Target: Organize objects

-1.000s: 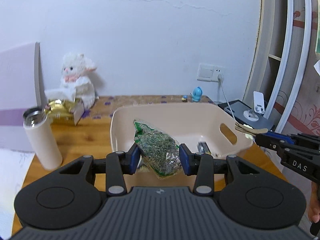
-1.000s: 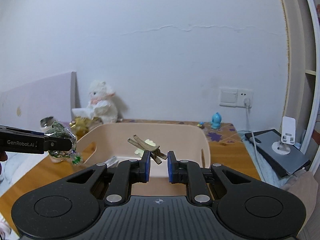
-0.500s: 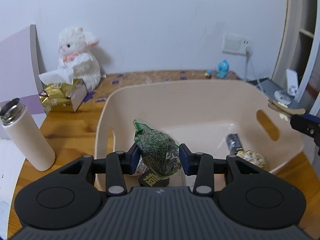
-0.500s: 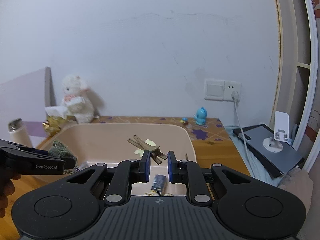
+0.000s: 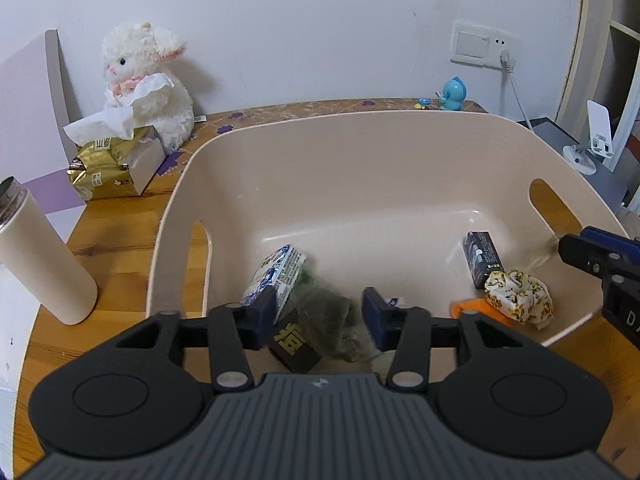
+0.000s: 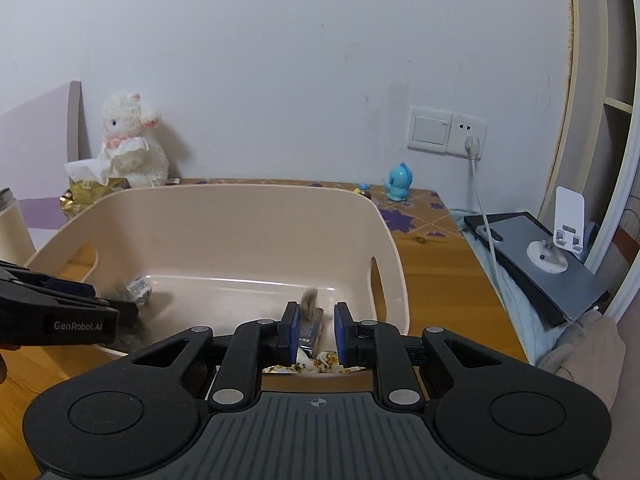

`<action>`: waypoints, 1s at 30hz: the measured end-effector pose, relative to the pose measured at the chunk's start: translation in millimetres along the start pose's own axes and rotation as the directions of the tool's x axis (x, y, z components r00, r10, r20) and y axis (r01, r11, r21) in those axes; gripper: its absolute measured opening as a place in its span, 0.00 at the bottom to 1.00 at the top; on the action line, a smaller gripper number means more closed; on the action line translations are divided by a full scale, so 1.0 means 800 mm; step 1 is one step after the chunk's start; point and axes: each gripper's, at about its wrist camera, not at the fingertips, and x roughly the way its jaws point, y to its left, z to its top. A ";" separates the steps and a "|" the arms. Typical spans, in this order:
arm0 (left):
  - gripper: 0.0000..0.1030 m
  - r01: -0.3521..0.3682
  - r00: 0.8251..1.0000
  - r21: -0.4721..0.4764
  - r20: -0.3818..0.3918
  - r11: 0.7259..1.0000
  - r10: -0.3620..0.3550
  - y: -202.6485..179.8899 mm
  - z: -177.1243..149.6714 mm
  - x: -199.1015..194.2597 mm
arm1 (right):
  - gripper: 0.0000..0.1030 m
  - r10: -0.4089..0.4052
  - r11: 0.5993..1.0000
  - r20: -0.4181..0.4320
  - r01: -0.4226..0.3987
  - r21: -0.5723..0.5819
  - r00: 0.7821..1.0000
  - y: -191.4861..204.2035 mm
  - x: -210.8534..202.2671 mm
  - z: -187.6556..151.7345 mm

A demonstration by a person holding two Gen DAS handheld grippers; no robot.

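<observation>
At nine o'clock on the wooden table (image 5: 112, 248) stands a white tumbler (image 5: 38, 256), with a tissue pack (image 5: 112, 164) and a plush lamb (image 5: 148, 80) behind it at ten. Centre frame, the beige bin (image 5: 360, 168) now fills the left wrist view, where a second ago it sat farther off. Over its near edge, the left gripper (image 5: 318, 322) has its fingers spread apart; half a second back they pinched the bag of dried herbs (image 5: 324, 316), which now lies blurred on the bin floor beside a blue-and-white carton (image 5: 276, 276). At three o'clock, a dark small box (image 5: 482, 258) and a crumpled floral cloth (image 5: 520, 298) rest inside. The right gripper (image 6: 316, 334) has likewise parted, and the clip (image 6: 310, 304) it carried is a falling blur between its fingers. Both loads look delivered, so each hand is probably free to fetch another item
</observation>
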 end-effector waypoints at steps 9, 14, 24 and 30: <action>0.83 0.005 0.998 0.013 0.066 1.000 -0.006 -0.005 0.002 -0.055 | 0.62 0.016 0.999 0.048 -0.017 0.032 0.999 -0.007 -0.051 0.009; 0.83 0.009 0.996 0.005 0.087 1.000 -0.009 -0.004 -0.003 -0.084 | 0.73 0.021 0.999 0.043 -0.023 0.040 0.999 -0.009 -0.079 0.008; 0.84 -0.002 0.996 -0.055 0.090 0.998 0.007 0.011 -0.028 -0.138 | 0.77 0.017 0.999 0.023 -0.018 0.038 1.000 -0.001 -0.125 -0.001; 0.84 -0.017 0.994 -0.061 0.109 0.998 0.024 0.016 -0.052 -0.169 | 0.83 0.025 0.999 0.027 -0.026 0.032 0.999 0.004 -0.154 -0.008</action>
